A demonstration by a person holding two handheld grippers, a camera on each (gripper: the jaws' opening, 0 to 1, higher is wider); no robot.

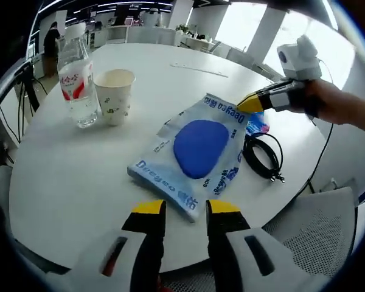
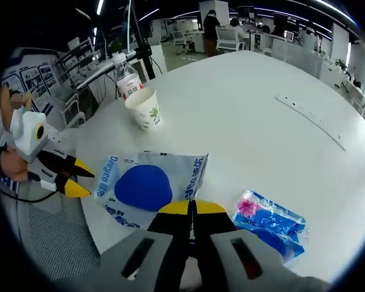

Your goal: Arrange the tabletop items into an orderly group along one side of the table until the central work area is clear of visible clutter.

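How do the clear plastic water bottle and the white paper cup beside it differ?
The clear plastic water bottle is taller, see-through and red-labelled; the white paper cup is shorter, opaque and green-printed. The bottle is capped, the cup open-topped. Both stand upright, close together, on the white table.

A strip (image 2: 309, 119) lay flat on the white desk (image 2: 249, 103), well apart from everything else. Beyond the desk stood more desks and chairs (image 2: 230, 38) of an open office, with a standing person (image 2: 210, 31) among them and ceiling lights overhead. Pillars (image 1: 261, 31) and bright windows (image 1: 240, 21) lined the far side, and a mesh chair (image 1: 328, 234) sat just beside the desk's edge.
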